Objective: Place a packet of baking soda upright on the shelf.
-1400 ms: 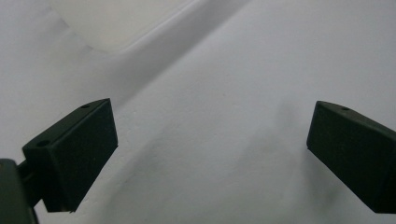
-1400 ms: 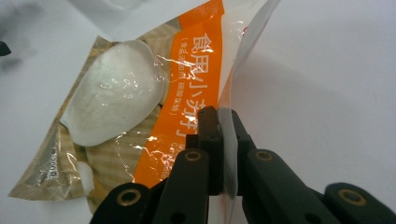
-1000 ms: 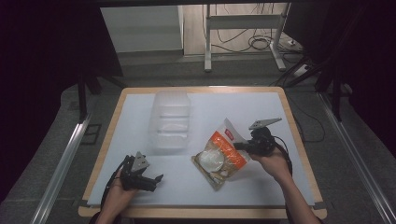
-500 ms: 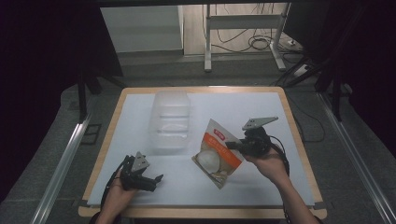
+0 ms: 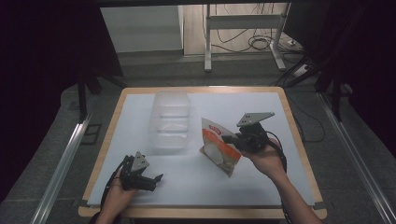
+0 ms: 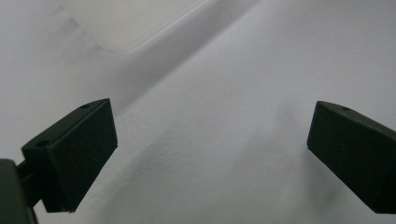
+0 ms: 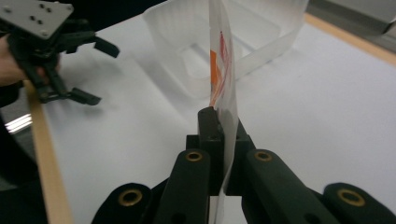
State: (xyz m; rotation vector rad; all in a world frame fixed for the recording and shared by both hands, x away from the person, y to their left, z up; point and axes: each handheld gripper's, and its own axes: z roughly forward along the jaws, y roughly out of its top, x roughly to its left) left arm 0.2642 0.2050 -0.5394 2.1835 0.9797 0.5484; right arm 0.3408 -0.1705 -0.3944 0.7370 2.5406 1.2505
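A flat white pouch with orange and red print (image 5: 218,145) hangs above the table, pinched at its edge by my right gripper (image 5: 233,138), which is shut on it. In the right gripper view the pouch (image 7: 222,70) stands edge-on between the two black jaws of the right gripper (image 7: 223,122). A clear plastic tub (image 5: 170,121) rests on the white mat, left of the pouch; the same tub (image 7: 224,39) lies just beyond the pouch. My left gripper (image 5: 157,181) sits low near the front left of the table, open and empty. Its jaws (image 6: 210,154) stand wide apart over bare mat.
The white mat (image 5: 261,182) covers a wood-edged table (image 5: 299,140). Metal rails run along both sides on the floor. A metal stand and cables (image 5: 252,44) sit beyond the far edge. The left gripper (image 7: 60,56) is visible across the mat.
My right gripper has raised the pouch off the mat and carried it left toward the tub, tipping it upright. The left gripper has stayed put.
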